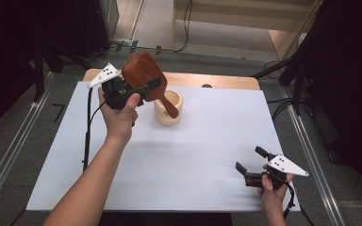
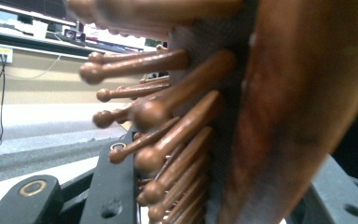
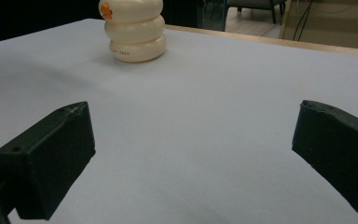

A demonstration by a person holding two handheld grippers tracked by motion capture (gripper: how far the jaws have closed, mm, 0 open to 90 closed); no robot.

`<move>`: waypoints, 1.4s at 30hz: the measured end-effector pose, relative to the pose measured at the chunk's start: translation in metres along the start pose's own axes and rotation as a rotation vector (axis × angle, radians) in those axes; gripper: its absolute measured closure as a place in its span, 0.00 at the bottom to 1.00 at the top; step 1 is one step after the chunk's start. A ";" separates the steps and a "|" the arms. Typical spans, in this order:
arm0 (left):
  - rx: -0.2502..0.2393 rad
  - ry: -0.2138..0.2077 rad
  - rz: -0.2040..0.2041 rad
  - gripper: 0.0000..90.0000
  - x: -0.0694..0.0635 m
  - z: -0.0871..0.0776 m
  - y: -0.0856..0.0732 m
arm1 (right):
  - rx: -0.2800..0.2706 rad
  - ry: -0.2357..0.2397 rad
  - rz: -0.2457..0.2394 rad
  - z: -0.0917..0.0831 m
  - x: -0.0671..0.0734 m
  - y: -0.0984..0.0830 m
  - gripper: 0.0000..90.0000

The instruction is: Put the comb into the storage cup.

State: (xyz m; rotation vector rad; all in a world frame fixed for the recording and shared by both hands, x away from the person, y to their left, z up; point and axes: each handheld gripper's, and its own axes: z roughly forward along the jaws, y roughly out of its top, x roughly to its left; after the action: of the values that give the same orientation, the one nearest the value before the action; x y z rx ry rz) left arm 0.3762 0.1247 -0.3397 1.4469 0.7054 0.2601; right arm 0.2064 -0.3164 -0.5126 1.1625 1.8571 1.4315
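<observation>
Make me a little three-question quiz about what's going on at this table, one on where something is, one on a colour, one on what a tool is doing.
1. Where is the cream ribbed cup?
A. On the white table cover, toward the far side
B. In the right gripper
C. On the floor

2. What colour is the paddle-shaped wooden hairbrush?
A. Pale blue
B. Reddish brown
C. Green

3. What is the right gripper doing?
A. Clamped on the cup
B. Gripping the brush
C. Open, holding nothing

Answers: 1 A, the high view shows the cup standing on the cover beyond the middle. 2 B, the brush's back and its pegs in the left gripper view are reddish brown. 3 C, the right gripper view shows its jaws wide apart over bare cover, while the left gripper is the one clamping the brush.
</observation>
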 end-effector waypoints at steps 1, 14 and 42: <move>-0.005 -0.005 -0.006 0.62 0.001 0.001 0.000 | 0.000 0.001 0.004 0.000 0.000 0.000 0.00; -0.015 0.043 0.001 0.62 0.014 0.011 0.007 | 0.001 -0.003 0.000 0.000 -0.001 0.000 0.00; -0.010 0.133 -0.001 0.61 0.042 0.030 -0.003 | -0.009 0.011 0.004 0.001 -0.001 -0.001 0.00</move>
State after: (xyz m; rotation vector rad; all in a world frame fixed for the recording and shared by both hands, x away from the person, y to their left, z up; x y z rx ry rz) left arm 0.4253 0.1238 -0.3558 1.4291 0.8116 0.3608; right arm 0.2074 -0.3172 -0.5135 1.1575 1.8551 1.4498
